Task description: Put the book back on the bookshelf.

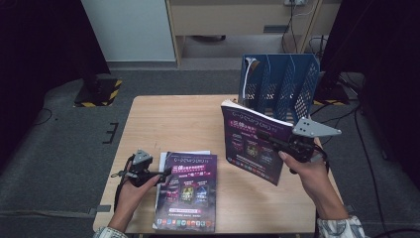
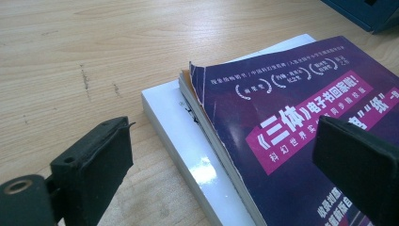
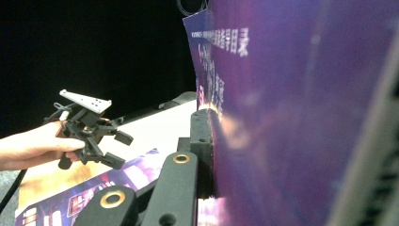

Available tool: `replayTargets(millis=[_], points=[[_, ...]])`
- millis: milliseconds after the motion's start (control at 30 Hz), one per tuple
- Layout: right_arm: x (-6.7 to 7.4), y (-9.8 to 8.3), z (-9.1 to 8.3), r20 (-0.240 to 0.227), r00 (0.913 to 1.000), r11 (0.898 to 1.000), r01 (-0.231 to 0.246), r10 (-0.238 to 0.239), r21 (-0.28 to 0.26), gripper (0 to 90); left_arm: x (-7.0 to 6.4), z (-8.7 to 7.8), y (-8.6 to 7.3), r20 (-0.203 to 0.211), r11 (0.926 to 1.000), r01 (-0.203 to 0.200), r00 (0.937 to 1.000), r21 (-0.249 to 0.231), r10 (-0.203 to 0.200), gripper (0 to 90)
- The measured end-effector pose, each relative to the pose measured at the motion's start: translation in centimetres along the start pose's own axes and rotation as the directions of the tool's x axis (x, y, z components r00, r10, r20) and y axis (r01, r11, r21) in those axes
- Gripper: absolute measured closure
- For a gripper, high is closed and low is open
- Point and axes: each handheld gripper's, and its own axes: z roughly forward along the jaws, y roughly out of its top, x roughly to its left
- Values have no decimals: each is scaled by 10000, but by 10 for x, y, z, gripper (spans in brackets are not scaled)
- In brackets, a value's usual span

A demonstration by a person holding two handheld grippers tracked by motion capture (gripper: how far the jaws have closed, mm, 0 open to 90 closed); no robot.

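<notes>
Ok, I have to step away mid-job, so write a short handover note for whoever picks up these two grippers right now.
Right gripper: shut on a purple paperback book, held upright above the wooden table in front of the blue mesh file rack.
Left gripper: open, jaws at the left edge of the stack; it grips nothing.
Stack: a second purple book lies flat on a white book.
Done: one book lifted.
Left: it probably goes into the rack, then likely the others.

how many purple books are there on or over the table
2. One purple book is held upright in the right gripper, near the blue file rack. The other lies flat on a white book by the left gripper.
</notes>
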Motion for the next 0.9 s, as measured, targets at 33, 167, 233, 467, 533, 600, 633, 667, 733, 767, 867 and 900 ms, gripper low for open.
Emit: replayTargets(millis=[33, 167, 233, 467, 533, 600, 633, 667, 733, 767, 867, 900], points=[[0, 1, -2, -7, 10000, 10000, 12, -12, 2, 828, 0, 0, 0, 0, 10000, 0, 10000, 0, 0, 52], [-1, 3, -6, 21, 10000, 10000, -11, 11, -1, 828, 0, 0, 0, -2, 10000, -8, 10000, 18, 8, 53], [-4, 5, -11, 114, 9999, 10000, 17, -17, 0, 828, 0, 0, 0, -3, 10000, -3, 10000, 12, 3, 53], [-8, 12, -25, 248, 9996, 9998, -122, 126, -171, 828, 0, 1, -1, -10, 10000, 19, 10000, 30, -19, 53], [-8, 14, -28, 313, 9994, 9998, -137, 142, -163, 828, 0, 1, -1, -14, 10000, 16, 10000, 35, -16, 53], [-9, 16, -31, 421, 9989, 9997, -182, 189, -168, 828, 0, 1, -1, -10, 10000, 13, 10000, 33, -13, 54], [-9, 17, -33, 460, 9988, 9996, -185, 194, -190, 828, 0, 1, -1, -12, 10000, 12, 10000, 34, -12, 54], [-10, 18, -35, 484, 9986, 9996, -196, 206, -206, 828, 0, 1, -1, -8, 10000, 21, 10000, 29, -21, 54], [-12, 19, -38, 529, 9984, 9995, -198, 212, -256, 828, 0, 1, -1, -21, 10000, 23, 10000, 38, -23, 54], [-13, 20, -39, 547, 9983, 9994, -196, 211, -278, 828, 1, 0, -1, -33, 10000, -19, 10000, 57, 19, 54], [-13, 23, -44, 597, 9978, 9990, -251, 272, -357, 828, 1, 0, -1, -57, 10000, 7, 10000, 23, -6, 55], [-14, 24, -45, 625, 9977, 9990, -252, 275, -376, 828, 1, 0, -1, -48, 10000, 16, 10000, 16, -15, 55]])
